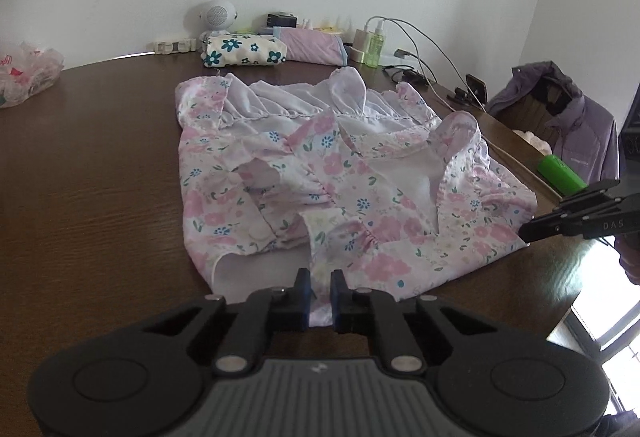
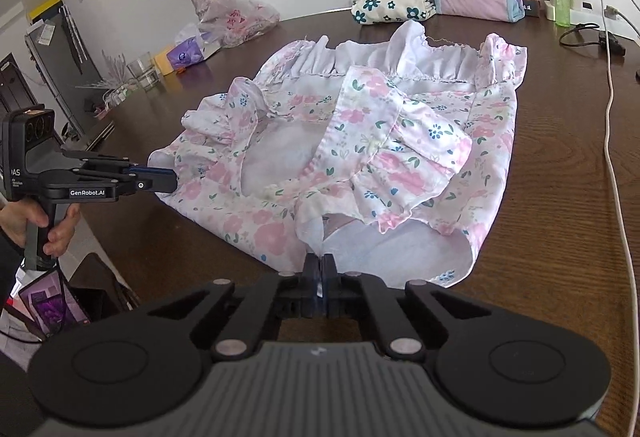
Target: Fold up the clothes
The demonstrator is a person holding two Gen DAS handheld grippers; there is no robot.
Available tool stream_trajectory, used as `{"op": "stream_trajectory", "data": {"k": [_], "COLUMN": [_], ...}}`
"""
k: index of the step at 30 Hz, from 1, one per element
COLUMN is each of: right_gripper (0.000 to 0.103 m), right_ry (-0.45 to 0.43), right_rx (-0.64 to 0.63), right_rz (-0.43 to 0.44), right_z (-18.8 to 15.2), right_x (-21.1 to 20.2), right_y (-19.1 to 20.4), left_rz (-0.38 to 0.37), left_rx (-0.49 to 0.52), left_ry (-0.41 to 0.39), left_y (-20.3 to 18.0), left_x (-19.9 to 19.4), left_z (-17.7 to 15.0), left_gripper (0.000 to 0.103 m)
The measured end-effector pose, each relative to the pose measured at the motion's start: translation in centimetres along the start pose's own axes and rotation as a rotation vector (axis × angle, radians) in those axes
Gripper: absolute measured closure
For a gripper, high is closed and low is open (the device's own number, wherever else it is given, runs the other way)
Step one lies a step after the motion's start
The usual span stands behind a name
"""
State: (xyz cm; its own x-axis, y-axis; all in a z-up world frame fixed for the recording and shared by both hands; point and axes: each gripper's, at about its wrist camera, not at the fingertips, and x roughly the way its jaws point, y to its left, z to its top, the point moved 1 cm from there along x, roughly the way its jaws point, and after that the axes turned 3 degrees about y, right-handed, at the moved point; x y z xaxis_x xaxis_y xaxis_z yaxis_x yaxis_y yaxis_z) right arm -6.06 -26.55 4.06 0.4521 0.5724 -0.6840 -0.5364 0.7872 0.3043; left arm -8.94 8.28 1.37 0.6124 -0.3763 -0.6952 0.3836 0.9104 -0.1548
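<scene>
Floral garment [image 1: 320, 173]: partly doubled over on wooden table [image 1: 100, 165], rumpled.
Left gripper [image 1: 320, 291]: fingers slightly parted around hem.
Right gripper [image 2: 320, 273]: pinching edge.
Left: neater folding.

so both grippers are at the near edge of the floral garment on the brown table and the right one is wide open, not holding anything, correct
Not quite. The right gripper is not wide open: the right wrist view shows its jaws closed on the hem of the floral garment. The rest holds: the left gripper is also at the garment's near edge, on the brown table.
</scene>
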Motion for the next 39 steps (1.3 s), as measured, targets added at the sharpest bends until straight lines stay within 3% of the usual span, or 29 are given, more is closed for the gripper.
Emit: {"op": "stream_trajectory", "data": {"k": [3,5,7,10,11,13,17,20,22,24,26,27,30,32,34,39], "right_gripper": [0.090,0.076,0.072,0.073,0.075,0.090,0.091,0.082,0.062,0.060,0.060,0.061,0.068,0.077,0.096,0.103], "right_ry": [-0.037,-0.090,-0.142,-0.169,-0.150,-0.113,-0.097,-0.085,-0.082,-0.150,-0.194,-0.192,-0.165,-0.140,-0.126,-0.121], "right_rx": [0.006,-0.053,-0.112,-0.189,-0.202,-0.225,-0.194,-0.170,-0.154,-0.111,-0.003,0.031,0.098,0.092,0.078,0.038], "right_rz": [-0.008,-0.063,-0.118,-0.154,-0.150,-0.140,-0.124,-0.111,-0.104,-0.110,-0.108,-0.111,-0.127,-0.146,-0.165,-0.232], "right_z": [0.4,2.1,3.9,6.6,7.1,8.0,8.0,7.9,7.7,6.1,6.2,6.3,6.6,6.5,6.1,5.3], "right_x": [-2.5,-2.7,-2.9,-0.5,0.9,3.6,4.6,5.4,5.7,2.6,0.9,1.1,2.5,3.9,4.8,6.4], "right_y": [0.2,0.5,0.7,1.0,1.0,0.9,-0.2,-0.9,-1.4,-1.7,-3.7,-4.4,-6.0,-6.0,-5.7,-5.5], "left_rz": [-0.066,-0.155,-0.236,-0.298,-0.284,-0.247,-0.240,-0.238,-0.271,-0.321,-0.372,-0.388,-0.330,-0.325,-0.318,-0.328], "left_rx": [-0.009,0.027,0.063,0.111,0.130,0.165,0.123,0.075,0.034,-0.009,-0.049,-0.053,-0.093,-0.144,-0.192,-0.228], "left_ry": [-0.078,-0.164,-0.227,-0.155,-0.129,-0.081,-0.042,-0.050,-0.049,-0.027,0.013,0.049,0.102,0.105,0.095,0.055], "left_y": [-0.1,-1.2,-2.8,-5.9,-6.6,-8.1,-8.1,-7.4,-6.8,-6.6,-6.8,-7.2,-7.7,-7.1,-6.4,-5.5], "left_x": [-2.5,-3.4,-2.9,1.4,2.8,5.5,8.3,9.2,9.7,10.5,11.7,12.6,15.2,16.1,16.6,16.6], "left_z": [0.7,2.4,4.5,6.9,7.2,7.7,8.2,9.3,10.4,11.4,12.3,12.7,13.0,12.8,12.5,11.6], "left_gripper": [0.083,0.062,0.056,0.057,0.057,0.059,0.059,0.059,0.059,0.060,0.072,0.076,0.078,0.095,0.097,0.097]}}
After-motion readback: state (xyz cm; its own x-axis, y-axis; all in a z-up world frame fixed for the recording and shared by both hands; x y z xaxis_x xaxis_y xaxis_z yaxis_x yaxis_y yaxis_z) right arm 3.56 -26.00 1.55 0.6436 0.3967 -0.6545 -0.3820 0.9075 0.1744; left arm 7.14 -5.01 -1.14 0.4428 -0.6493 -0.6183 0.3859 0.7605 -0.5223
